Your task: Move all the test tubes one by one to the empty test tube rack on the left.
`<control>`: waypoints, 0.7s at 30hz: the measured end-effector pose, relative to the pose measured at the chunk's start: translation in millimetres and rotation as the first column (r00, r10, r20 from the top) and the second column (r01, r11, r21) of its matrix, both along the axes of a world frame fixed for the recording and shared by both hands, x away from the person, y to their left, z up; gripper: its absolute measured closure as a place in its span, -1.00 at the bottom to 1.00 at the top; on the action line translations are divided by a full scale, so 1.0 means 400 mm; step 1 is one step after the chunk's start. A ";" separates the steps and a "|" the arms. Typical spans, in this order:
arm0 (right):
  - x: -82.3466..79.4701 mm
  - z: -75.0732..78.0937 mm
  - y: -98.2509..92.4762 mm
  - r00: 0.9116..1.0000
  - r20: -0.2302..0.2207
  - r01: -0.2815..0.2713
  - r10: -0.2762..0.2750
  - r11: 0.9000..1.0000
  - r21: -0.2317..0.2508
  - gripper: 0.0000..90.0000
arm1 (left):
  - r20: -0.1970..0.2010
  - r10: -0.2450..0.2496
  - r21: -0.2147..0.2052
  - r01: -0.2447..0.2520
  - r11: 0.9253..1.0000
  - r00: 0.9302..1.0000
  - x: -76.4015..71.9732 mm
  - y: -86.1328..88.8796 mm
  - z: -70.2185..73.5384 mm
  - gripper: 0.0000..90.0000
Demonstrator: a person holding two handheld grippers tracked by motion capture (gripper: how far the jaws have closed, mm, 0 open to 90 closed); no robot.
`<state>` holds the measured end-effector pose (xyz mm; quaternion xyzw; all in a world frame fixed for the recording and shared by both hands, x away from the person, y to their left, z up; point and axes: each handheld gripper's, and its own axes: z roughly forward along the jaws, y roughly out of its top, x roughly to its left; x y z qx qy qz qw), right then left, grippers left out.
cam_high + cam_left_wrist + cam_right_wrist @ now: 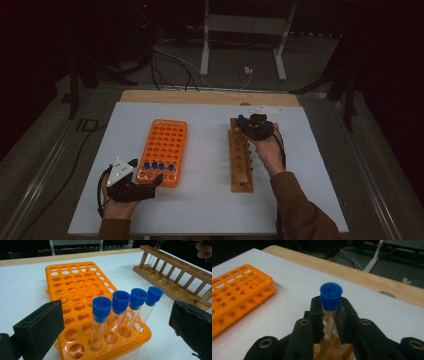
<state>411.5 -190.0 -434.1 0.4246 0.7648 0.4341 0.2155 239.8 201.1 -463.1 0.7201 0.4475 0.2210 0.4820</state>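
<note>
An orange tube rack [167, 137] lies on the white table, with several blue-capped glass tubes [120, 305] standing in its near row. My left gripper [116, 322] is open at the rack's near end, its jaws wide on either side of those tubes and touching none. To the right lies a long wooden rack [241, 165]. At its far end my right gripper [329, 312] is shut on a blue-capped tube [331, 295], gripped just below the cap. The tube stands upright over the wooden rack [332, 350]; its lower end is hidden by the jaws.
The white table sheet [210, 210] has a bare wooden strip [210, 97] along its far edge. Beyond it are cables and a metal stand's legs [240, 50] on the dark floor. The orange rack's far holes [75, 282] hold nothing.
</note>
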 end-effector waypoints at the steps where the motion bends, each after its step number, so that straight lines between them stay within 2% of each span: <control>1: -0.003 0.006 -0.002 1.000 0.009 -0.002 0.002 1.000 0.000 0.73 | 0.000 0.000 0.000 0.000 1.000 1.000 0.000 0.000 0.000 -0.99; 7: -0.017 0.045 -0.015 0.999 0.045 -0.006 0.005 1.000 0.025 0.73 | -0.001 -0.002 -0.016 0.002 1.000 1.000 0.000 0.002 0.002 -0.99; 14: -0.035 0.077 -0.016 0.996 0.083 -0.019 0.015 0.999 0.050 0.73 | 0.002 -0.006 -0.011 0.006 1.000 1.000 -0.001 -0.005 0.003 -0.99; 21: -0.057 0.084 0.000 0.994 0.093 -0.069 0.065 0.996 0.051 0.73 | 0.004 -0.007 -0.007 0.007 1.000 1.000 -0.001 -0.008 0.003 -0.99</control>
